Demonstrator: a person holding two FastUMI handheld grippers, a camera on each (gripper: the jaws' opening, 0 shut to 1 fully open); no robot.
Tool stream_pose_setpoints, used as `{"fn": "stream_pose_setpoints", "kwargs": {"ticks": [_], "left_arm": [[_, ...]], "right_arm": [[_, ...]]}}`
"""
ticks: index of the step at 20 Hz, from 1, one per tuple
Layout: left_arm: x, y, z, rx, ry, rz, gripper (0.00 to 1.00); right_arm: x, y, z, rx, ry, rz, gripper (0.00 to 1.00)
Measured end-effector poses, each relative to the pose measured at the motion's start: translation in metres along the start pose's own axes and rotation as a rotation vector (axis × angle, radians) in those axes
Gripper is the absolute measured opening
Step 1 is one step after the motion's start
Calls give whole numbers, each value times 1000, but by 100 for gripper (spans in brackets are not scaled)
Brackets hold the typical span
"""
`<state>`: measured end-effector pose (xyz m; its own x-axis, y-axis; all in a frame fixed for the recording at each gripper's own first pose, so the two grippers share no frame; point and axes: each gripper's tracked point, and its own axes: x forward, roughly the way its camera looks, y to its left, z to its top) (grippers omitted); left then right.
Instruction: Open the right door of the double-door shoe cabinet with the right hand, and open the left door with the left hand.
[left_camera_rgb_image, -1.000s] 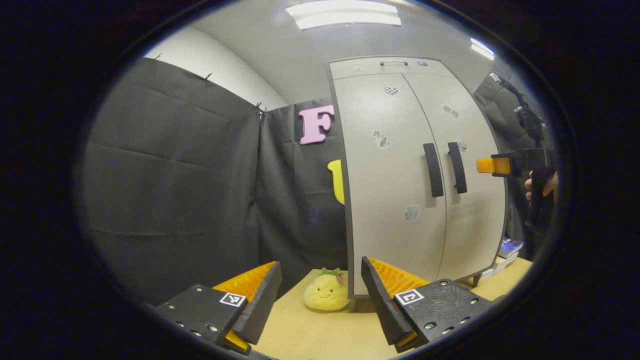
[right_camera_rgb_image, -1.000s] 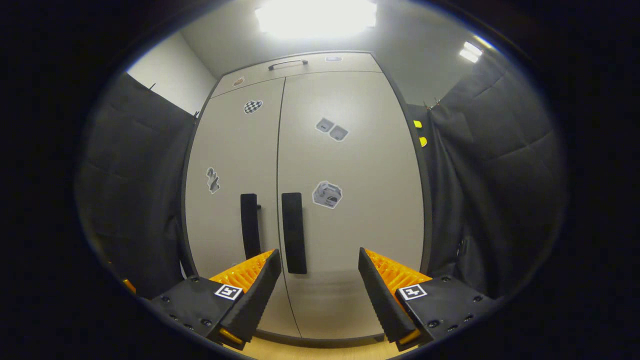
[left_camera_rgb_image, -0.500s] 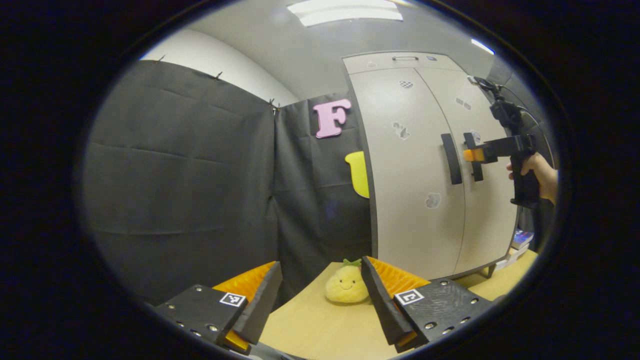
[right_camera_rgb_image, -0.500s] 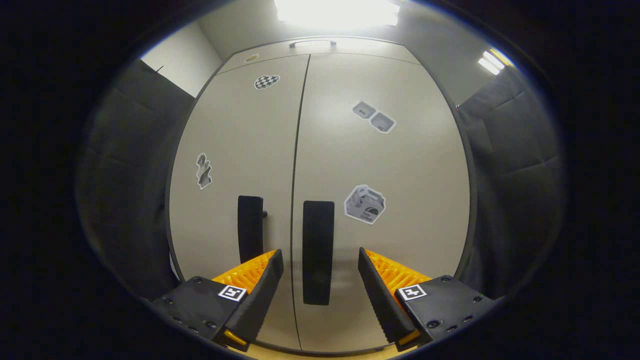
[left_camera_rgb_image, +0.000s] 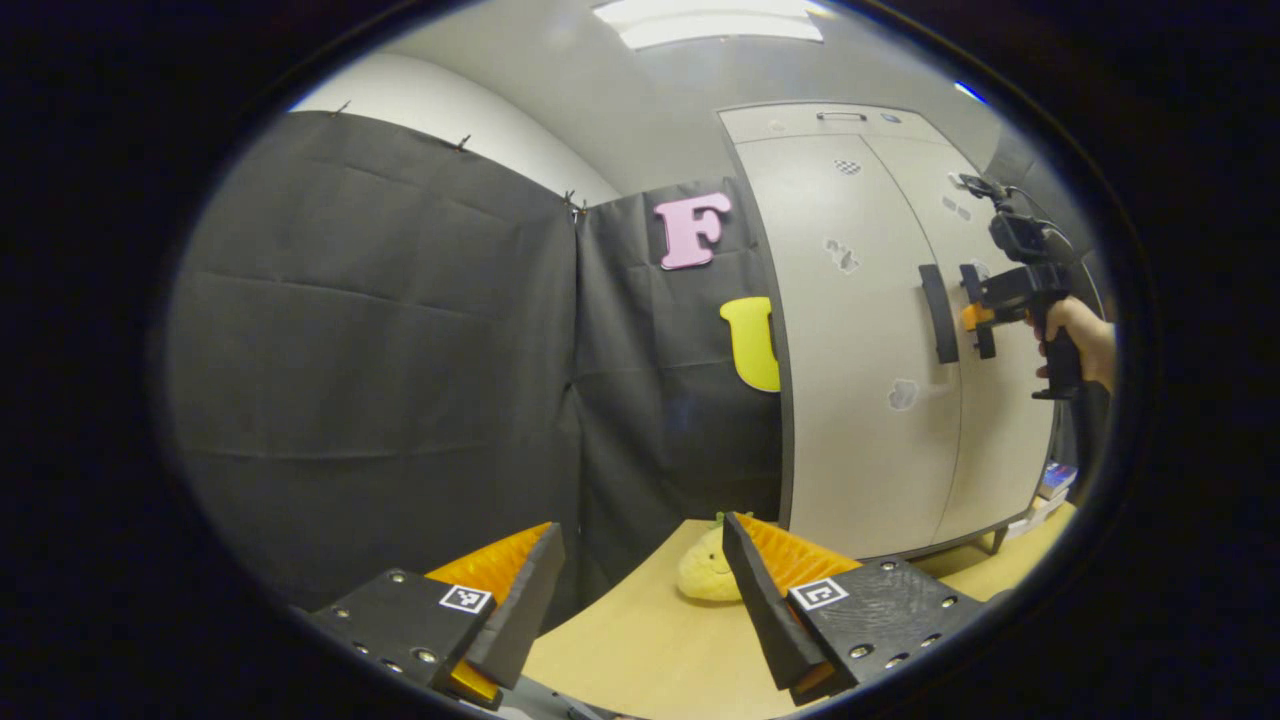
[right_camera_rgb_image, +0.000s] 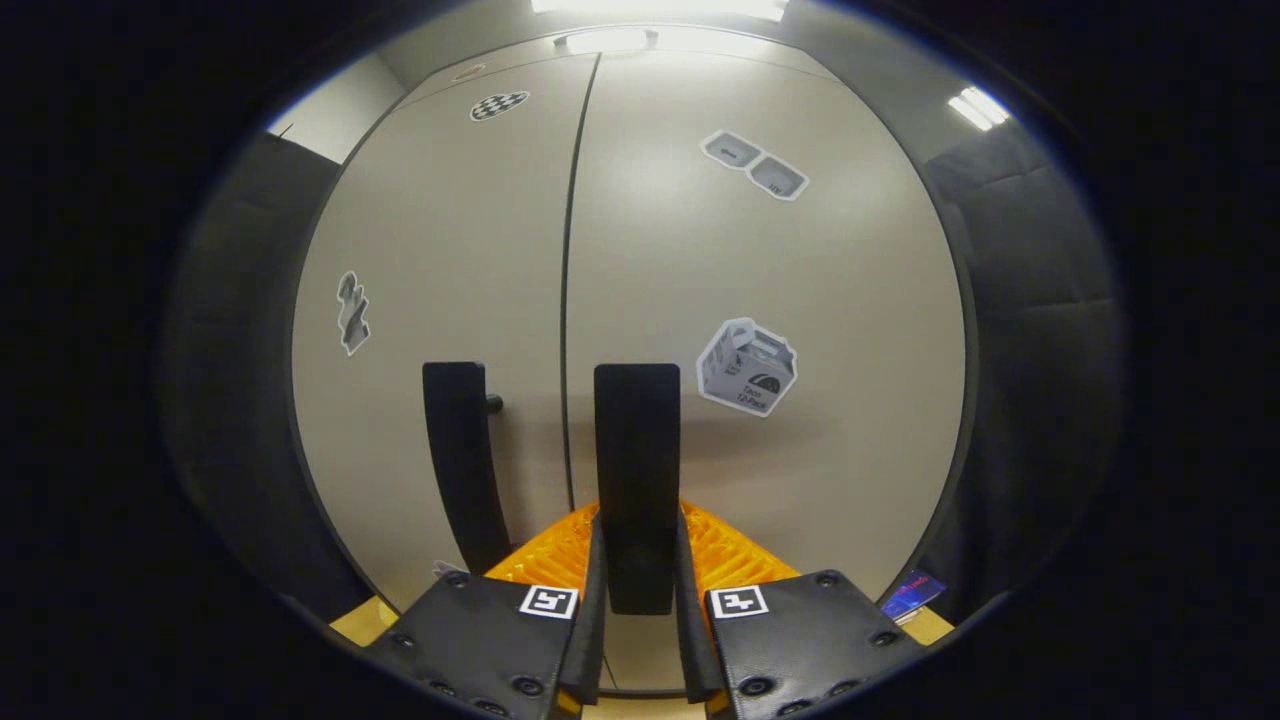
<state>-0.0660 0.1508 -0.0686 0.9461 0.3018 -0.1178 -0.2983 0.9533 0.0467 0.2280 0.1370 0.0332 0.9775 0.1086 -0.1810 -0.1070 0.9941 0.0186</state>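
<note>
Here the right gripper (right_camera_rgb_image: 638, 560) has its two fingers pressed on either side of the right door handle (right_camera_rgb_image: 637, 470), gripping the lower part of that upright black bar. The handle's long axis runs vertically, so the fingers straddle it from left and right, and it sits just right of the seam between the two doors. The right door (right_camera_rgb_image: 760, 330) looks fully closed, flush with the left door (right_camera_rgb_image: 440, 260). The coming pull should probably swing outward on hinges at the cabinet's outer right edge.

The left door handle (right_camera_rgb_image: 460, 460), another upright bar, stands just left of the seam, untouched. In the left gripper view the left gripper (left_camera_rgb_image: 640, 600) is spread wide with nothing between its fingers, hanging over the near part of the tabletop (left_camera_rgb_image: 640, 650), well apart from the shoe cabinet (left_camera_rgb_image: 860, 350), which lies ahead and to its right. The right hand (left_camera_rgb_image: 1075, 335) is clearly the nearer.

The cabinet's contents are hidden. A yellow plush toy (left_camera_rgb_image: 705, 575) lies on the tabletop by the cabinet's left bottom corner, and books (left_camera_rgb_image: 1055, 480) lie near its right foot.
</note>
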Motion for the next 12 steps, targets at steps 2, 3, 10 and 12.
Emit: {"fn": "stream_pose_setpoints", "kwargs": {"ticks": [2, 3, 10, 12], "left_arm": [[4, 0, -3, -12, 2, -22, 92], [6, -1, -4, -19, 4, -38, 92], [7, -20, 10, -8, -22, -122, 92], [1, -34, 16, -19, -27, -140, 93]], "right_arm": [[-2, 0, 0, 9, 27, 6, 22], [-2, 1, -1, 8, 37, 9, 14], [-34, -1, -5, 36, 57, 72, 14], [-43, -2, -4, 42, 61, 103, 14]]}}
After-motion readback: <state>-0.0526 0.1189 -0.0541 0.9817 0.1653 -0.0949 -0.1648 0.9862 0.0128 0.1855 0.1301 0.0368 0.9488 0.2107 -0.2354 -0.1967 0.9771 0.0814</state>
